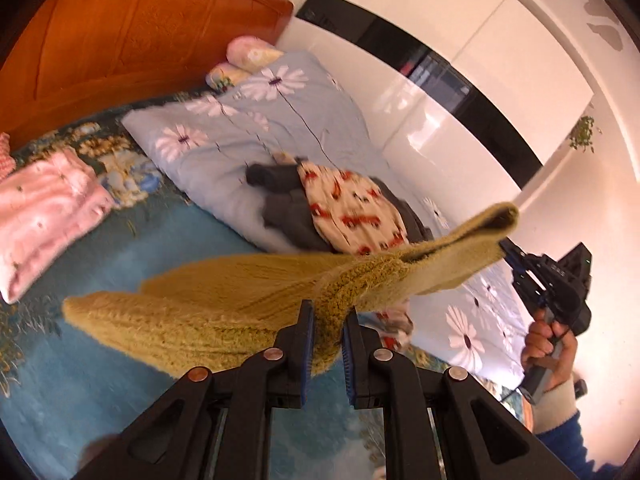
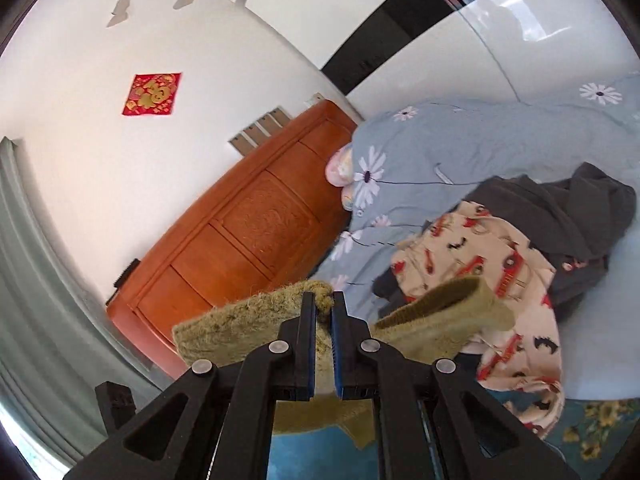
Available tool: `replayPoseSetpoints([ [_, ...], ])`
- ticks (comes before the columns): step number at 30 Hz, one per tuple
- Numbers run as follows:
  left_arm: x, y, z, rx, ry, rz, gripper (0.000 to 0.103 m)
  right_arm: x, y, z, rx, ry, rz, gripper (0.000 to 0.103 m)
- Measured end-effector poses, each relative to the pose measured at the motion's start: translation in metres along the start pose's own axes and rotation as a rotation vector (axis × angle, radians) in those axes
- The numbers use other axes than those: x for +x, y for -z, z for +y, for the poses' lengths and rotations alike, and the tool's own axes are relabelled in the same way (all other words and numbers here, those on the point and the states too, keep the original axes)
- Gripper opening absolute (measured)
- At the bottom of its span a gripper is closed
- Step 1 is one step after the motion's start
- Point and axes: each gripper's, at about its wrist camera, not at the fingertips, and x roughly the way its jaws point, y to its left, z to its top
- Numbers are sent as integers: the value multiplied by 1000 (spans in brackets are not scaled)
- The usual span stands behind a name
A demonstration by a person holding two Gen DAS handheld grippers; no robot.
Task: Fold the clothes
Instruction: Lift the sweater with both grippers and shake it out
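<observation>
Olive knit garment [image 1: 224, 300] held aloft above bed [image 1: 120, 380], clamped by left gripper [image 1: 329, 332] and right gripper [image 2: 324, 316]. Unfolded heap [image 1: 352, 208] left on quilt [image 1: 240, 136]; pink garment [image 1: 44, 208] seen folded beside it.

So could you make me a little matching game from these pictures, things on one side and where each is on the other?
Things:
1. fuzzy olive-yellow knitted sweater
2. folded pink floral garment
3. cream garment printed with red cars
4. red and gold paper square

Places:
A. stuck on the white wall
B. held off the bed between both sets of fingers
C. lying on dark grey clothing
D. on the blue patterned bedspread

Pairs: 1-B, 2-D, 3-C, 4-A
</observation>
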Motion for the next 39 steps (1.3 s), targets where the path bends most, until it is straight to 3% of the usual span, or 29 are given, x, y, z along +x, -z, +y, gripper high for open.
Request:
replayPoseSetpoints([
  [4,49,54,-37,27,118,215,13,-35,15,-40,27,114,-19,7],
  [10,104,134,-141,235,263,491,13,-112,44,-134,202,273,-74,7],
  [13,130,167,-180,332,303,599,13,-147,57,-167,254,356,-93,7],
  [17,170,191,-205,347,292,700,13,-178,79,-207,333,444,-93,7],
  [22,191,204,-209,325,273,757,17,-189,108,-243,418,503,-36,7],
  [26,197,199,-206,275,298,809,31,-188,121,-257,470,546,-15,11],
  [30,190,178,-204,233,342,816,53,-199,129,-263,505,599,-15,11],
  [31,188,170,-202,228,350,809,55,-204,130,-264,511,611,-17,11],
  [34,189,138,-181,234,312,733,58,-217,136,-266,529,649,-23,31],
  [36,191,115,-165,233,278,682,60,-224,143,-265,534,651,-18,33],
  [39,206,72,-118,176,129,590,60,-224,163,-261,556,623,27,44],
])
